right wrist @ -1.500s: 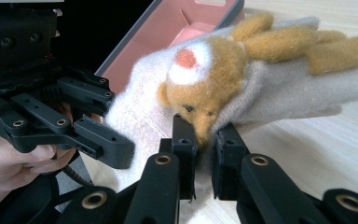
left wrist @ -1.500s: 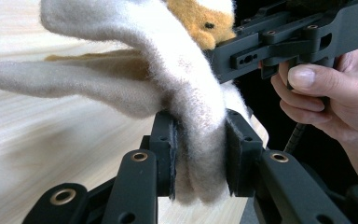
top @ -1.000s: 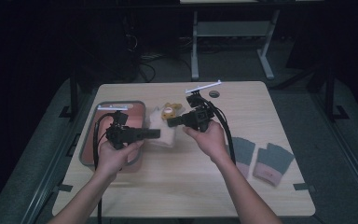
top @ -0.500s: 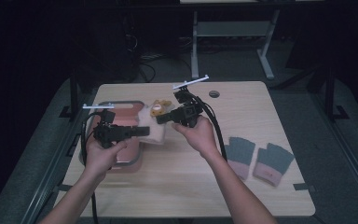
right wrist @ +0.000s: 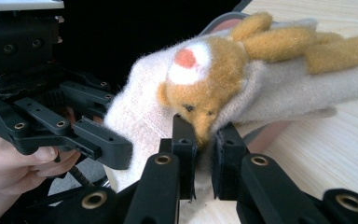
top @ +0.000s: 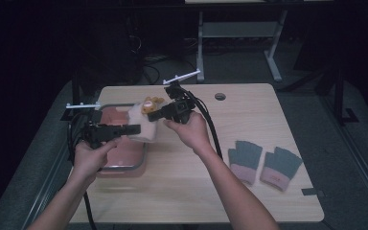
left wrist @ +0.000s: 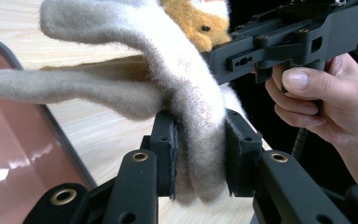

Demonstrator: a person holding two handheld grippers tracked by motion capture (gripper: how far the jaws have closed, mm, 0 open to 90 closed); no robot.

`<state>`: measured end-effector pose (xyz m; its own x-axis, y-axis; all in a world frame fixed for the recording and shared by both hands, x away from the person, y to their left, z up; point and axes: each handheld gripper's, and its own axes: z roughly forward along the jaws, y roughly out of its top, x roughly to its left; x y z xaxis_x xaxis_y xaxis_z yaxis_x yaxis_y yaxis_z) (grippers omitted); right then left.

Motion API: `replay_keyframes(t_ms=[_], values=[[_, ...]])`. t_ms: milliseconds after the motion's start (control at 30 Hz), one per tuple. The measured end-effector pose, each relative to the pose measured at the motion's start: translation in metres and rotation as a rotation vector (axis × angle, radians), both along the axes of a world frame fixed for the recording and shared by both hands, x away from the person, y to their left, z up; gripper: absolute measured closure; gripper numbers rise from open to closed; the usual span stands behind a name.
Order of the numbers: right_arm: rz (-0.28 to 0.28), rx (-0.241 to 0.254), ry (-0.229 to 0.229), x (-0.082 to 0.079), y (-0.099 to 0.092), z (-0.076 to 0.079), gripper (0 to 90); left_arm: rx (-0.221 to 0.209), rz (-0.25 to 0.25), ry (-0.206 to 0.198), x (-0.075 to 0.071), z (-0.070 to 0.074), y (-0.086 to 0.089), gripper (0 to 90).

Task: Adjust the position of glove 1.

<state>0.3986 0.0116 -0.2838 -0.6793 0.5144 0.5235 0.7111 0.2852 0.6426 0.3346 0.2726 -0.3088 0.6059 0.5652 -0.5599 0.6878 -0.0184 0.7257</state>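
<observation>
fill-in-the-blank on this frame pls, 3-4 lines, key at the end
1. Both grippers are shut on the same cream ____ with a bear face.
2. The left gripper holds it above the edge of the ____ tray.
3. The right gripper pinches it right beside the bear's orange ____.
4. Two grey gloves lie flat on the table at the person's ____ side.

Missing words: mitten; pink; face; right
</observation>
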Motion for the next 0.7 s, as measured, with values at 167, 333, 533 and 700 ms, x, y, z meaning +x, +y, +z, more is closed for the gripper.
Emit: replay_keyframes(t_ms=[167, 333, 533, 700], values=[[0.015, 0.012, 0.003, 0.005, 0.011, 0.002, 81.8, -0.005, 0.022, -0.004, 0.001, 0.003, 0.01, 68.8], [0.029, 0.017, 0.004, 0.01, 0.022, 0.003, 81.8, -0.007, 0.037, 0.001, 0.001, 0.003, 0.022, 68.9], [0.044, 0.008, 0.015, 0.013, 0.038, 0.0, 81.8, -0.005, 0.06, 0.008, 0.0, -0.001, 0.035, 68.9], [0.056, 0.009, 0.026, 0.014, 0.047, -0.002, 81.8, -0.007, 0.071, 0.011, -0.003, -0.003, 0.044, 68.9]])
